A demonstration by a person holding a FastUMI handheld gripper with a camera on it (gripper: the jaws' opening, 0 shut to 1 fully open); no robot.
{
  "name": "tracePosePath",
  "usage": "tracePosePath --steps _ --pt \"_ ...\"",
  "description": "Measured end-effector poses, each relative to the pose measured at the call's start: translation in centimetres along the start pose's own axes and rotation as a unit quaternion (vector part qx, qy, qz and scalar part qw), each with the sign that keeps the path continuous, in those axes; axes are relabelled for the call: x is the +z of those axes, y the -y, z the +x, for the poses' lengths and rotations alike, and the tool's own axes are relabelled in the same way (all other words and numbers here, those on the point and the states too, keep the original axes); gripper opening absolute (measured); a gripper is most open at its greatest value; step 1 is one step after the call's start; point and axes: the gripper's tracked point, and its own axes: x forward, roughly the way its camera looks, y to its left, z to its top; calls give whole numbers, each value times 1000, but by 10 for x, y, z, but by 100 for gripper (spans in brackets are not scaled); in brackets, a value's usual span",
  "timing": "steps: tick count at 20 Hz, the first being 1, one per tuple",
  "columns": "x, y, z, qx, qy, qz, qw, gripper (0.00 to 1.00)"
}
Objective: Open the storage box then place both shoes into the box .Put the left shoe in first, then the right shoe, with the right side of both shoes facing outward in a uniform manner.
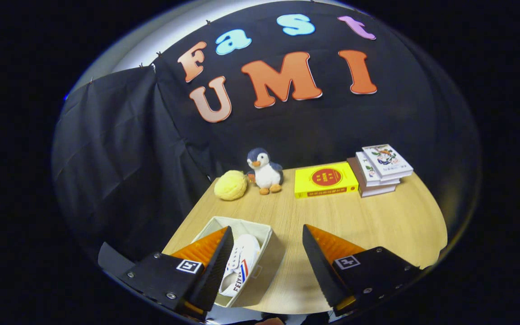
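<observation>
Seemingly shoe [240, 264] in storage box [266, 234] (beside spread hand-held gripper [266, 231]).

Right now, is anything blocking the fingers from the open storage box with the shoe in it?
Nothing visible does. The gripper is open, holding nothing; the storage box sits right between its fingers, one white shoe inside. The books and toys lie far beyond.
</observation>
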Motion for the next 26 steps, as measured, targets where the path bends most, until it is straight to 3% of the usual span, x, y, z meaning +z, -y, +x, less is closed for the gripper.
tracePosePath --steps 3,9,15,26 --pt "40 18 -19 -11 53 -14 998 97" --pt "99 49 -52 -31 135 -38 990 98" --pt "156 60 -89 -28 242 -75 967 98" --pt "208 67 -135 -38 341 -109 933 98"
